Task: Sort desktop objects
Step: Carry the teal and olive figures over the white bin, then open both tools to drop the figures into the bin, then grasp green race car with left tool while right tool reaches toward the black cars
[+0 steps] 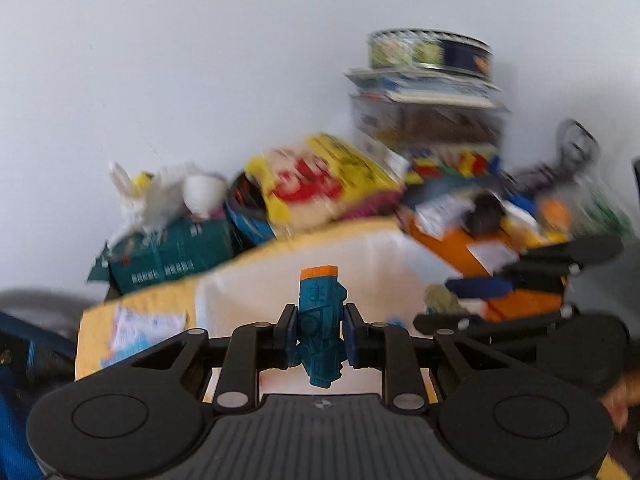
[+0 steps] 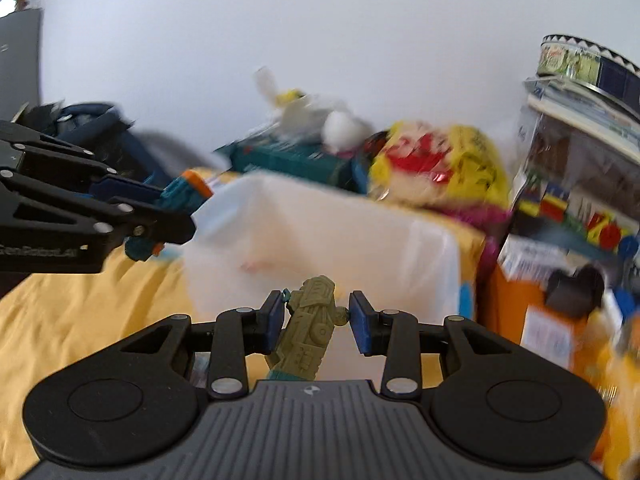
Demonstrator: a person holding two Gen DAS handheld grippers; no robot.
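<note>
1. Left wrist view: the left gripper (image 1: pixel 320 336) is clenched on a teal toy (image 1: pixel 320 328) with an orange tip, upright between the pads.
2. Right wrist view: the right gripper (image 2: pixel 316 320) grasps an olive toy (image 2: pixel 310 328) — tilted, both pads touching it.
3. At twelve o'clock from both sits a white bin (image 2: pixel 320 236) on the yellow cloth (image 2: pixel 80 320) — blurred clutter behind.

Matt black plastic forms the left gripper (image 1: pixel 319 334), its ridged teal plastic toy (image 1: pixel 320 328) looks hard and dull, yellow cloth (image 2: pixel 92 300) covers the worktop, and a glossy crinkled yellow bag (image 2: pixel 440 164) lies at one o'clock.
</note>
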